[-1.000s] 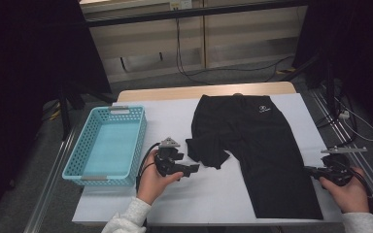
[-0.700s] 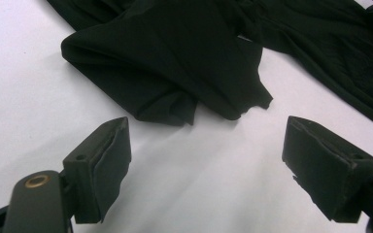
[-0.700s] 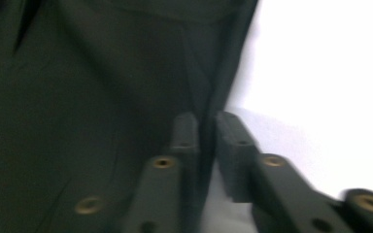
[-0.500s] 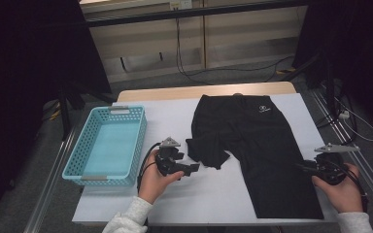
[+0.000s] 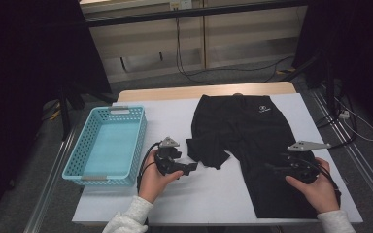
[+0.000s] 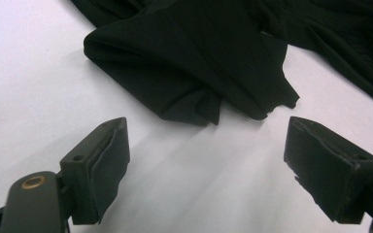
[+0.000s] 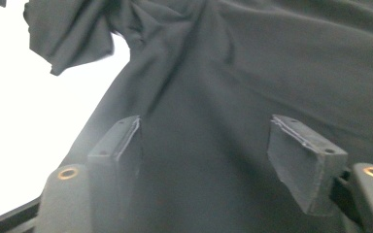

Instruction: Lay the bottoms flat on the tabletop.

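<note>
black trousers [image 5: 252, 145] lie flat on the white table [image 5: 213, 204], one leg crumpled short. the left gripper [image 5: 188, 168] sits just beside that crumpled leg, jaws wide apart, holding nothing. the right gripper [image 5: 272, 168] hovers over the long leg, jaws apart too. blue basket [image 5: 85, 170] off left.

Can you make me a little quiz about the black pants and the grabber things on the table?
1. True or false: the black pants lie inside the blue basket.
2. Which gripper is over the long, flat pant leg: A) the left gripper or B) the right gripper?
3. Fill in: in the left gripper view, the jaws are ____ and point at the crumpled pant leg.

Key: 1. False, they lie on the white table. 2. B. 3. open.
</note>
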